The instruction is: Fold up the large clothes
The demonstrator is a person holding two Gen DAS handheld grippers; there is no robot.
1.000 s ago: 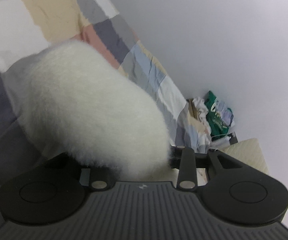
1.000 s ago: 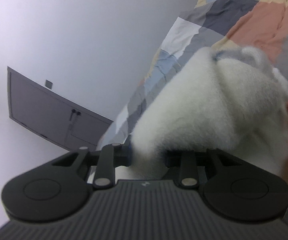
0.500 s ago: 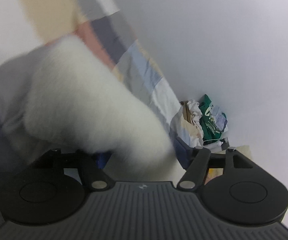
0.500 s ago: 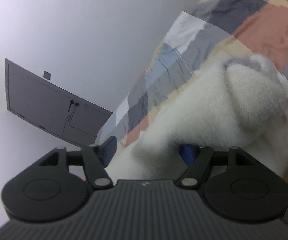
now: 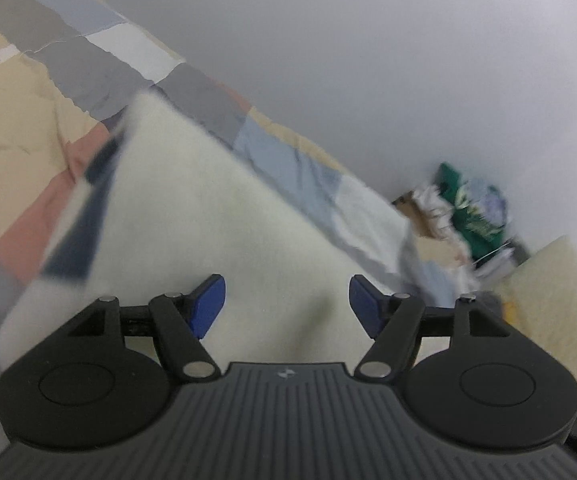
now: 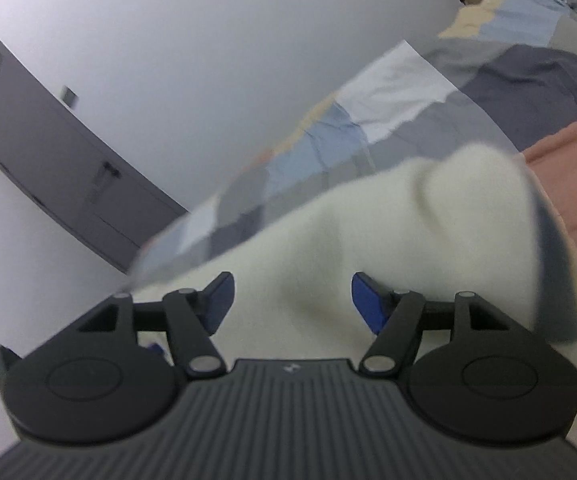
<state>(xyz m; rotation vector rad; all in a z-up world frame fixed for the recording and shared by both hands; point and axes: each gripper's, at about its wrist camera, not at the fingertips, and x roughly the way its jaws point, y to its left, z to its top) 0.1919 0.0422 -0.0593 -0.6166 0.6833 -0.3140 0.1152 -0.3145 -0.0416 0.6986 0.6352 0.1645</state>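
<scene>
Fleece garment (image 5: 224, 216), cream-white w/ a dark navy strip (image 5: 84, 220) along one edge, lies spread on the patchwork bedspread (image 5: 88, 64) of grey, pale blue, white, beige & salmon blocks. L gripper (image 5: 286, 306) sits low over the near part of the fleece, blue pads (image 5: 208, 304) standing wide apart w/ only the fluffy surface seen between & below them; nothing pinched. R gripper (image 6: 292, 300) likewise over the fleece (image 6: 388, 240), blue pads (image 6: 368, 304) apart but the jaws are closing a little at this moment; fleece lies between them, pads not pressing on it. In the R wrist view the fleece bunches into a rounded hump toward the upper right, grey-navy edge trim (image 6: 552, 248) running down its right side. Both views are motion-blurred, so fine folds can't be made out. Beyond the bed in the L view: plain white wall (image 5: 368, 60), a heap of clothes incl. smth green (image 5: 468, 212) in the corner, cream cushion-like thing (image 5: 548, 276) beside it. R view shows a grey cabinet (image 6: 68, 172) w/ dark handles against the wall.
</scene>
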